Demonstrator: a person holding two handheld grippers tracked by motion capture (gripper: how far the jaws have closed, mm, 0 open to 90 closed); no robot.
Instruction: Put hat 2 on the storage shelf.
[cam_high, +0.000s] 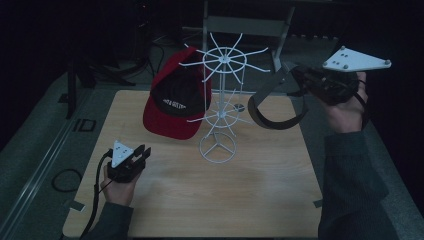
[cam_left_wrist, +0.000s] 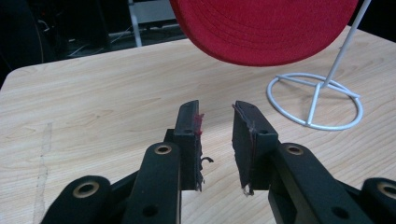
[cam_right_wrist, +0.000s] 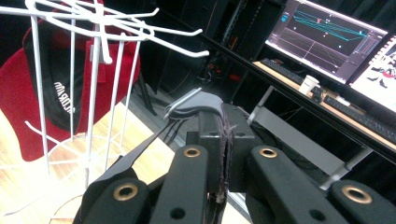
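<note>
Wooden table (cam_high: 210, 190), belt (cam_high: 272, 107) clamped in right tongs (cam_high: 295, 75)

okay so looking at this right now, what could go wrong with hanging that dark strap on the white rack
1. The strap is pinched only at one end by the right gripper; its loop dangles and could slip or snag a hook wrongly.
2. The wire rack stands unheld, the left gripper empty; a push might tip it.
3. The red cap could get knocked off.

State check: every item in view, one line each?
Red cap: hanging on rack.
Rack: upright on table.
Visor: dark, held in the air right of rack.
Left gripper: open, nothing between jaws.
Right gripper: shut on visor.
</note>
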